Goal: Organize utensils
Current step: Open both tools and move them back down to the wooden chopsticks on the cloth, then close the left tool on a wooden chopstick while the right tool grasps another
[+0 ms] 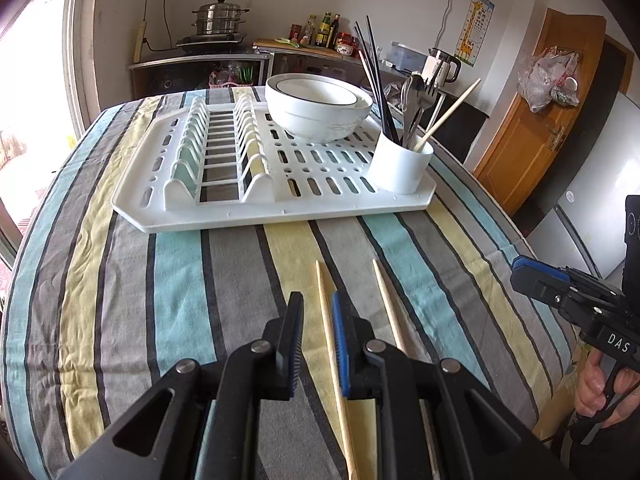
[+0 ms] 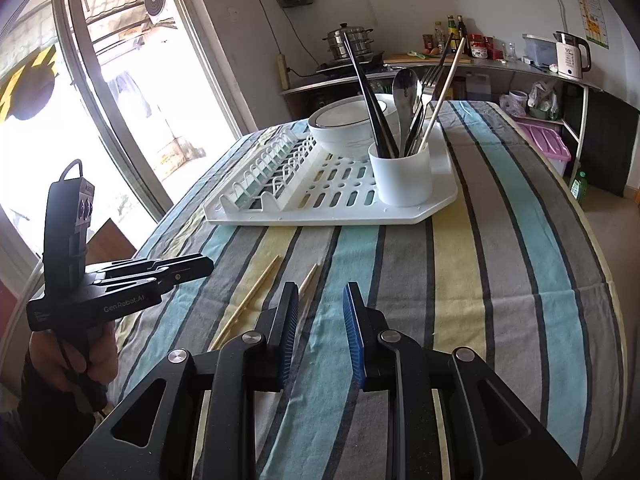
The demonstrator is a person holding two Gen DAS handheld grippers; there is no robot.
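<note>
Chopsticks lie loose on the striped table: one wooden chopstick (image 1: 326,320) runs up between your left gripper's (image 1: 316,308) jaws, which stand slightly apart and clamp nothing, and a second chopstick (image 1: 386,300) rests just right of them. Your right gripper (image 2: 320,300) hovers with its jaws parted and empty, both sticks just to their left. Ahead of both jaws, the white rack (image 1: 280,216) carries a bowl (image 1: 320,116) and a utensil cup (image 1: 400,168).

The rack (image 1: 224,216) is smooth white plastic, and the tablecloth (image 1: 180,280) is soft, wrinkly striped cloth. The two loose chopsticks (image 1: 328,320) are pale wood. The spoon (image 2: 406,96) is shiny metal.
</note>
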